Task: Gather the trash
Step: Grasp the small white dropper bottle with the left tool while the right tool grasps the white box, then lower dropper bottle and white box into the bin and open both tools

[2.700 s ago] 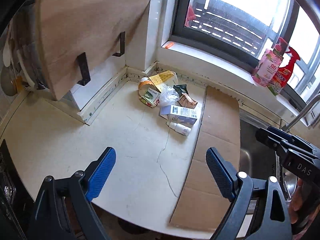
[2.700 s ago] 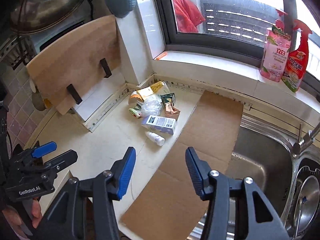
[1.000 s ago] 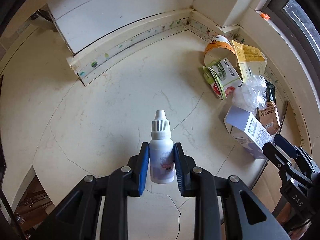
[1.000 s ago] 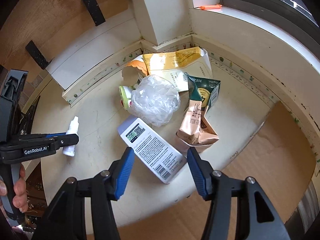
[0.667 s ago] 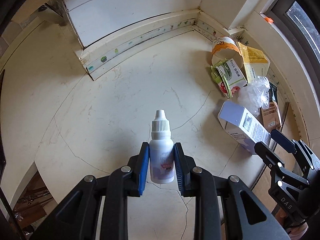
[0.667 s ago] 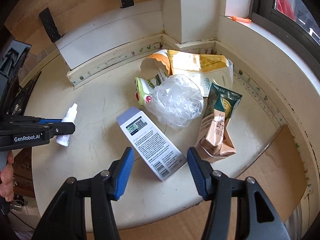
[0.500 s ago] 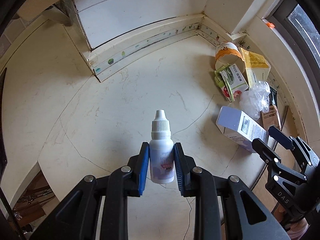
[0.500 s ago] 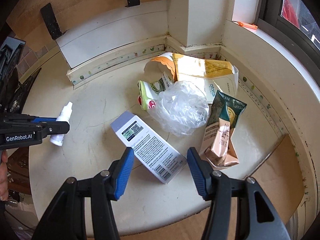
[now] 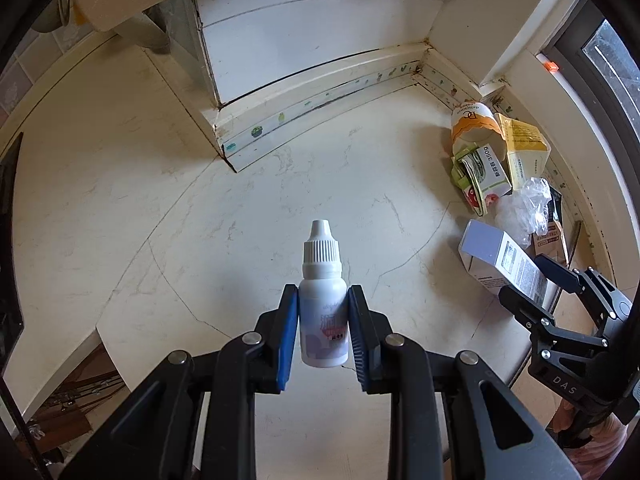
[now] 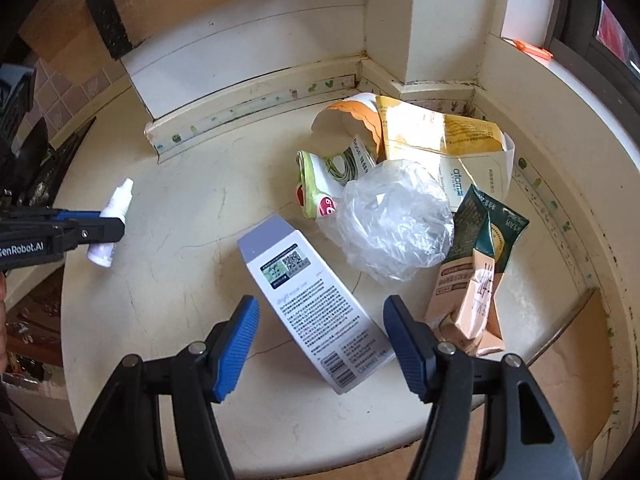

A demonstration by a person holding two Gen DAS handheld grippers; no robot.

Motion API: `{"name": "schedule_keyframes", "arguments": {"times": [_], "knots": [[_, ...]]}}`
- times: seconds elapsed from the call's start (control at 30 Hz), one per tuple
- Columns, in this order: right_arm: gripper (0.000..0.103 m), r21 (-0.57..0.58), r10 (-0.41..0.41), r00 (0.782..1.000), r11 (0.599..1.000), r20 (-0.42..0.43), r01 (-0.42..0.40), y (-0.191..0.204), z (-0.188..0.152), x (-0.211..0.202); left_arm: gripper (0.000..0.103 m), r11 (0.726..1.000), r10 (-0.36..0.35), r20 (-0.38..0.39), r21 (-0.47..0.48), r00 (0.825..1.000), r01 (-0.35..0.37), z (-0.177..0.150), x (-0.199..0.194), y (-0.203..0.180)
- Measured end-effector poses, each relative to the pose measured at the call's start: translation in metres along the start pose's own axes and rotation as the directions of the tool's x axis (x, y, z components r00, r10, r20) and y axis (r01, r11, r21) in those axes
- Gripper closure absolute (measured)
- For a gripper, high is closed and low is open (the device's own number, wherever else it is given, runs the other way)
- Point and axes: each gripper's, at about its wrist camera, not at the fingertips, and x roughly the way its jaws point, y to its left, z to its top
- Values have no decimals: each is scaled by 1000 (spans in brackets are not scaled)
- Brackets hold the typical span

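Note:
My left gripper (image 9: 323,326) is shut on a small white dropper bottle (image 9: 322,300) and holds it above the cream counter; the bottle also shows in the right wrist view (image 10: 111,222). My right gripper (image 10: 320,340) is open, its jaws on either side of a white and lavender carton box (image 10: 314,304) that lies on the counter (image 10: 192,288). Behind the box lies a trash pile: a crumpled clear plastic bag (image 10: 394,226), a green and beige pouch (image 10: 478,276), a yellow paper packet (image 10: 444,148), a green and white wrapper (image 10: 324,184) and an orange paper cup (image 10: 352,118).
The pile sits in the counter's back corner below a window sill (image 10: 560,92). A wooden board (image 10: 160,4) leans on the wall at the back left. Cardboard (image 10: 576,364) lies on the counter at the right. The counter's front edge (image 9: 108,356) is close below the left gripper.
My left gripper took hold of the dropper bottle and carried it left, away from the pile. My right gripper moved in close over the carton box and stays open.

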Motion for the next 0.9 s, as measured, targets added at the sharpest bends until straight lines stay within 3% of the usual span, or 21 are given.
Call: {"name": "schedule_keyframes", "arguments": {"times": [0.13,0.27,0.4,0.6,0.9], "knots": [[38,-50,-74,997,996,-7,73,10,-4,3,80,1000,0,-4,11,1000,0,-2,1,2],[60,-96,-127,992,987,-5,126,20,-10,2,80,1000,-7,-4,22,1000,7,-6,-1,6],[65,-76,-118,993,990,-30,116,28,-16,-2,80,999,-16,0,35,1000,16,-12,-8,12],[67,76,-67,997,995,-32,69,42,-31,-19,80,997,-45,13,68,999,44,-24,-27,28],[67,267,2,998,963,69,-21,101,-65,-97,80,977,-110,17,186,994,105,-60,-75,62]]}}
